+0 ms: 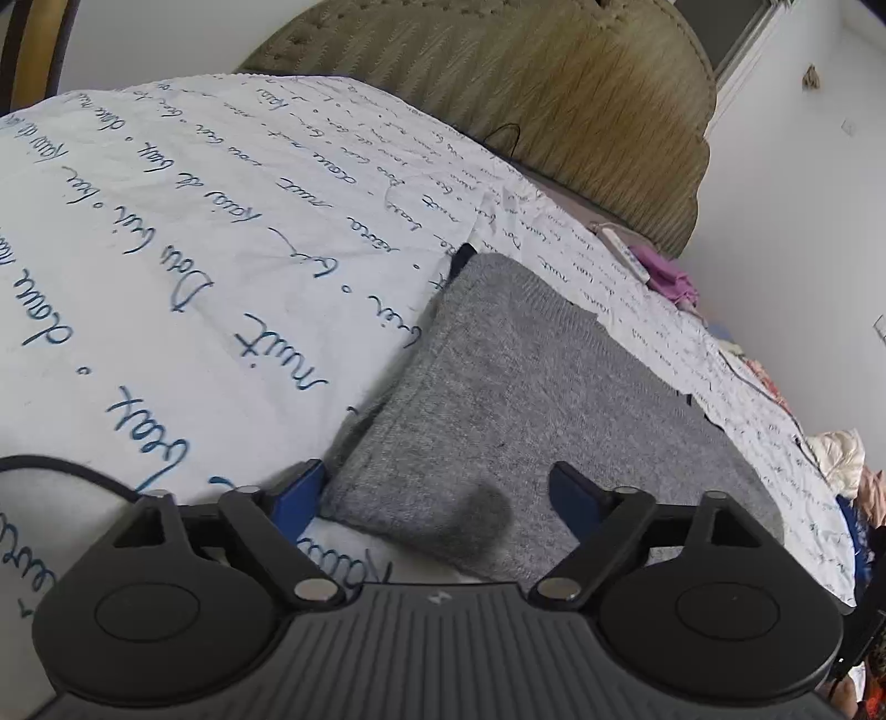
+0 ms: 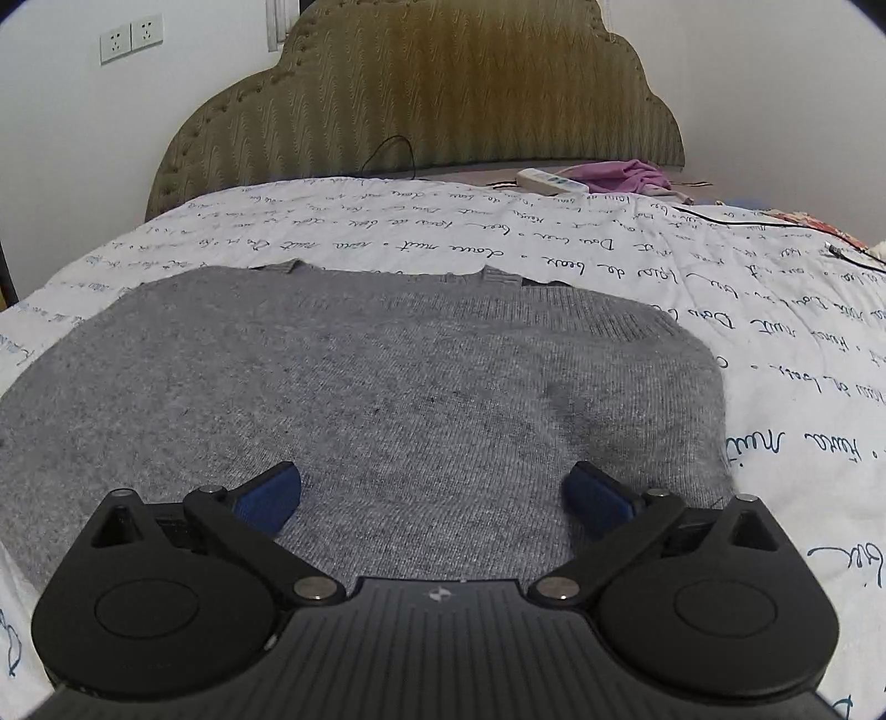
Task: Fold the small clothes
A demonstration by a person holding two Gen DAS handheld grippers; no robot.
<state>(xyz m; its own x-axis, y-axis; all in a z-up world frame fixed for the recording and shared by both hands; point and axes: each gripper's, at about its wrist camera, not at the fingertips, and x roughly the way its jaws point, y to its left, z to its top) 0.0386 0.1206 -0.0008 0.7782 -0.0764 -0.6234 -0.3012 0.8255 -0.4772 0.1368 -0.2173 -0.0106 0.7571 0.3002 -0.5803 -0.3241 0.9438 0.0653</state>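
Note:
A grey knitted sweater (image 2: 376,387) lies flat on the white bedspread (image 2: 720,288) printed with blue handwriting, its collar toward the headboard. My right gripper (image 2: 432,493) hovers open over the sweater's near part, its blue fingers (image 2: 271,493) wide apart with only flat knit below them. In the left wrist view the sweater (image 1: 526,376) runs away to the right. My left gripper (image 1: 437,493) stands open over its near folded edge, with a rounded bulge of cloth lying between the blue fingers (image 1: 302,487); the pads do not press on it.
An olive padded headboard (image 2: 421,105) stands at the far end. Near it lie a white power strip (image 2: 554,180), a purple cloth (image 2: 631,171) and a black cable (image 2: 736,219). More clothes (image 1: 841,454) are heaped at the bed's right side. Wall sockets (image 2: 130,36) sit at upper left.

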